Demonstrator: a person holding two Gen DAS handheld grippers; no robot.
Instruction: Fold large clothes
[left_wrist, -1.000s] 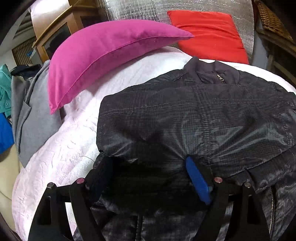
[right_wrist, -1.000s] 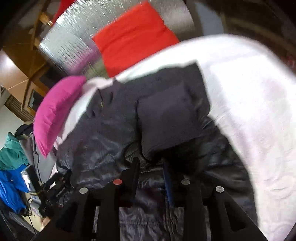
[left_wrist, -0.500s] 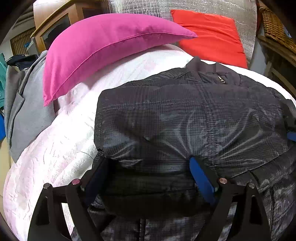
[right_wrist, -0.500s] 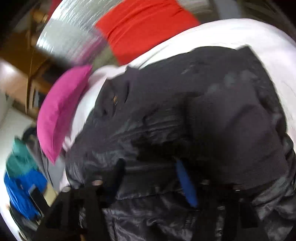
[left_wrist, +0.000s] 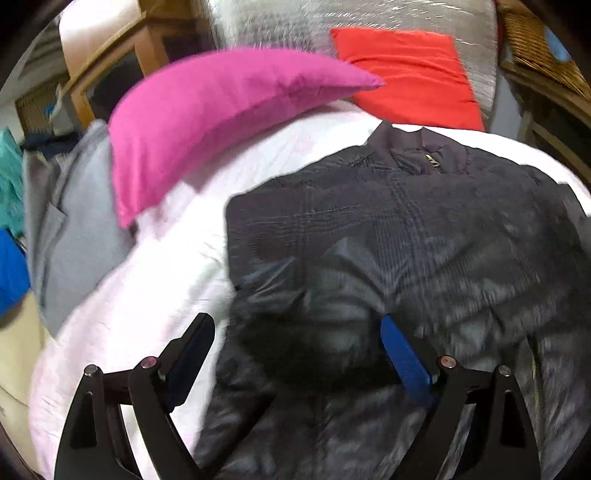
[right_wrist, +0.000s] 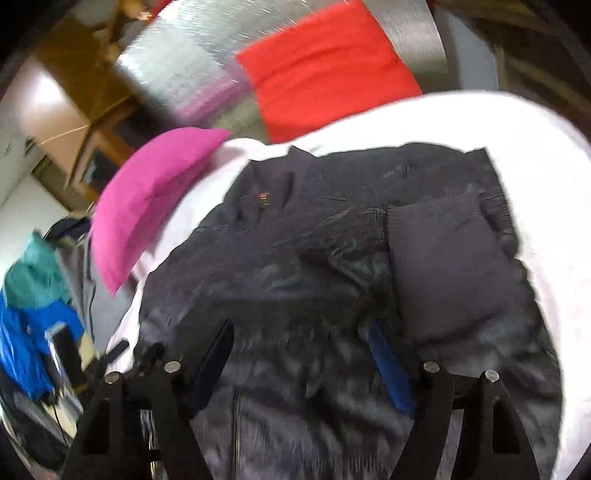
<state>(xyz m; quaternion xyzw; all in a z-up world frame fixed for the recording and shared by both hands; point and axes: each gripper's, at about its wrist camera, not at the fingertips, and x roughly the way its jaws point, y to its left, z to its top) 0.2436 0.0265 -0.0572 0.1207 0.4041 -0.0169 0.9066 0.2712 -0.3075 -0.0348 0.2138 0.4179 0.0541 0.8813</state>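
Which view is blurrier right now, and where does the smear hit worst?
Right wrist view: worse, diagonal smear over the black jacket, red cushion and silver backing. Left wrist view: milder blur, worst low on the jacket near the jaws; pink pillow edges soft. Both: fisheye bending, dark corner vignette.

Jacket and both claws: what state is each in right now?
Jacket: lying on the bed, sleeves folded in over its body, zip closed at the collar.
Left claw: open, over the jacket, gripping nothing.
Right claw: opening, jacket fabric beneath, not pinched.

Place: a home bedroom
Signs: bed (left_wrist: 155, 302) with white cover, pink pillow (left_wrist: 207, 110), red cushion (left_wrist: 406, 74), wooden cabinet (left_wrist: 122, 66)
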